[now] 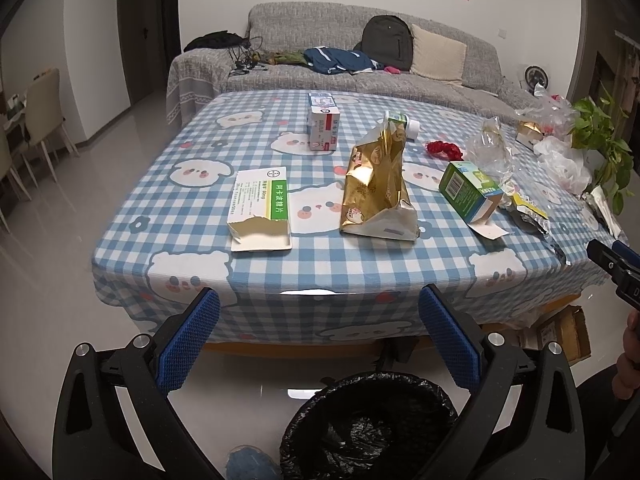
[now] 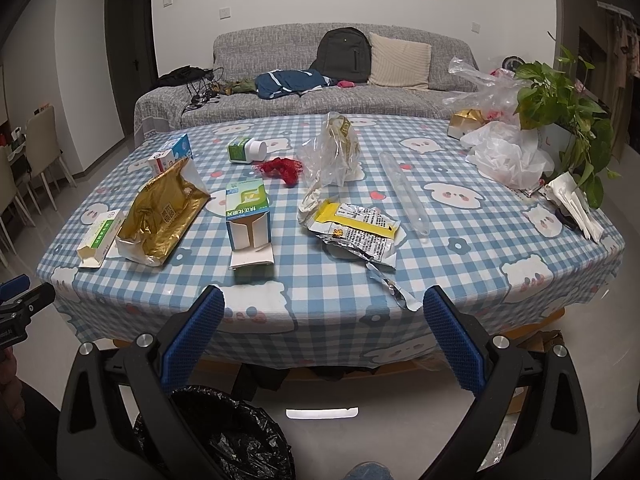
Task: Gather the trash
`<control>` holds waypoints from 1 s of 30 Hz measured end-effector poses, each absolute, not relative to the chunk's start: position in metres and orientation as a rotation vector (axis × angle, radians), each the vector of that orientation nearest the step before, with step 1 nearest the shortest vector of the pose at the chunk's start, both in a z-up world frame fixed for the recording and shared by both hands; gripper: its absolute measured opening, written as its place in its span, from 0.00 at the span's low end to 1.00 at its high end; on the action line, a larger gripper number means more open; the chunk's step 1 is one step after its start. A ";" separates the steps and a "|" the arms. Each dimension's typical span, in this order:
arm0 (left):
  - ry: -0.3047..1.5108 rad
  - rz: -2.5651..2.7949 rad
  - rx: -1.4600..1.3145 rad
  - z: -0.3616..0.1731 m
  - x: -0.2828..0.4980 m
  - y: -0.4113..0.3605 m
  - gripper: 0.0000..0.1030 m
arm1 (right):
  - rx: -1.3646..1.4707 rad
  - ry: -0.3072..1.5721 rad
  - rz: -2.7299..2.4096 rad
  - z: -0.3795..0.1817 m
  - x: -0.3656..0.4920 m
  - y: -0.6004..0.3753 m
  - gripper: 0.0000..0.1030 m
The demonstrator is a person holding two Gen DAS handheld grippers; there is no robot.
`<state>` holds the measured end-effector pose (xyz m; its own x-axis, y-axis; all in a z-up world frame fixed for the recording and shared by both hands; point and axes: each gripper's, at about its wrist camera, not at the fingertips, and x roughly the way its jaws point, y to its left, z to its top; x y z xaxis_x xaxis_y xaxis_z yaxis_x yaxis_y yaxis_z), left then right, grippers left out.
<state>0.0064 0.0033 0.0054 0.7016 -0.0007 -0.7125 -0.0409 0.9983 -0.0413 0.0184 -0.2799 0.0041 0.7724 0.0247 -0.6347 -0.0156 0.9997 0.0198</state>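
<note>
Trash lies scattered on the checked tablecloth: a torn white and green carton, a gold foil bag, a green box, a white and red box. In the right wrist view lie a silver and yellow wrapper, a clear plastic bag and a red scrap. My left gripper hangs open before the table's front edge, above the black-lined bin. The right gripper is open too, empty, with the bin at lower left.
A grey sofa with a backpack and clothes stands behind the table. A potted plant and white plastic bags crowd the table's right end. Chairs stand at far left. A cardboard box sits under the table.
</note>
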 end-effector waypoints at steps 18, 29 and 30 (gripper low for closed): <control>0.854 0.073 -0.069 0.004 0.081 0.039 0.94 | -0.027 0.700 0.096 0.011 0.096 -0.231 0.93; 0.906 0.109 -0.078 -0.013 0.132 0.064 0.92 | -0.062 0.770 0.113 -0.018 0.152 -0.206 0.91; 0.911 0.110 -0.079 -0.015 0.136 0.065 0.92 | -0.060 0.780 0.116 -0.021 0.157 -0.204 0.91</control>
